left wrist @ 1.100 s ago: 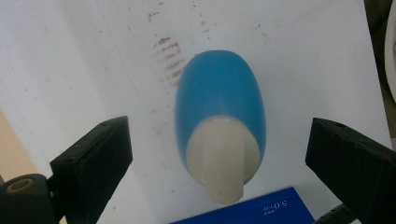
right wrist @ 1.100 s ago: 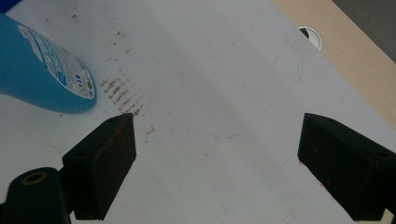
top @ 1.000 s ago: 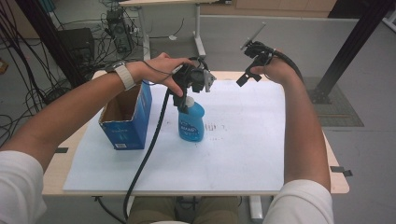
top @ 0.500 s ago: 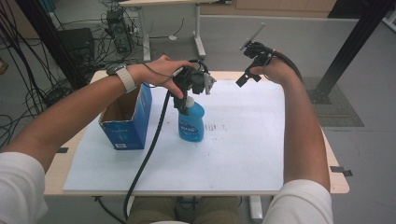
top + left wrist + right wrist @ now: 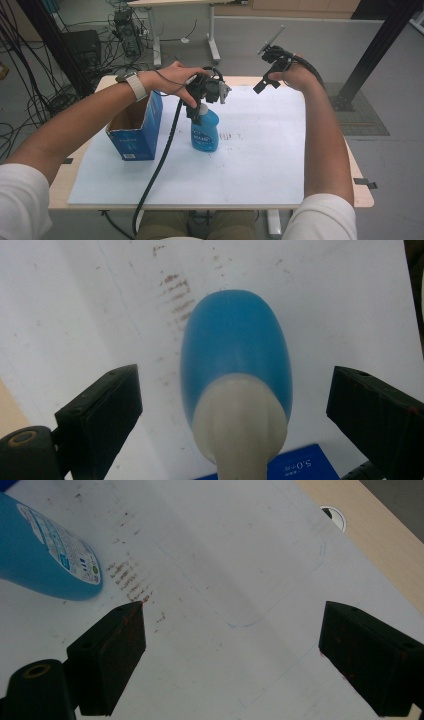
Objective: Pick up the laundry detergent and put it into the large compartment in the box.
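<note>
Blue plastic bottle with a whitish cap (image 5: 204,131) stands upright on the white sheet (image 5: 260,150) covering the tabletop, left of centre and nearer the far edge, just beside an open blue cardboard box (image 5: 137,127) at the sheet's left edge. We find the left gripper (image 5: 200,102) directly above the cap, jaws spread wide to either side without touching. We note the right gripper (image 5: 270,75) raised over the far edge, jaws apart and empty.
</note>
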Tool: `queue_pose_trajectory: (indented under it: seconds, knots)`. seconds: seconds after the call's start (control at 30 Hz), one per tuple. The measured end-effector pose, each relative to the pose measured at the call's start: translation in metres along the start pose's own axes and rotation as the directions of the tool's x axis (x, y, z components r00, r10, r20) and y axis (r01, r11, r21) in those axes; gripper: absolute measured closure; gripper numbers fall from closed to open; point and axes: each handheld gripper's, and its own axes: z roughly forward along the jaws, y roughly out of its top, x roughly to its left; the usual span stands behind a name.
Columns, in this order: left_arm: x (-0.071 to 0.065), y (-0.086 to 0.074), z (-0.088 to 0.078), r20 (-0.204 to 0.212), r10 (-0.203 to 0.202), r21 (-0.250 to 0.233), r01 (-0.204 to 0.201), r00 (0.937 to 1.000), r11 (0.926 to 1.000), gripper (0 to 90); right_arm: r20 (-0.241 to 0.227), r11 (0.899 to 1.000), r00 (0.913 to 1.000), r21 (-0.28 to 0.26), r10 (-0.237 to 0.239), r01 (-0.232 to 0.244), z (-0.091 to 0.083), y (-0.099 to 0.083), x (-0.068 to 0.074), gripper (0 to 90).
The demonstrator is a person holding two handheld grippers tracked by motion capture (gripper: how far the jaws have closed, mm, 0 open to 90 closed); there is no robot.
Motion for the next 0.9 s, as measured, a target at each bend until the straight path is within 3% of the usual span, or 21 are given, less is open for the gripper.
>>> queue_pose_trajectory:
  seconds: [0.9]
  knots:
    - [-0.0017,-0.0018,-0.0008,-0.003,-0.010,-0.001,0.010,0.9999,1.0000,8.2,0.003,1.000,1.0000,-0.010,0.003,-0.003,-0.0031,-0.0031,-0.0007,11.5]
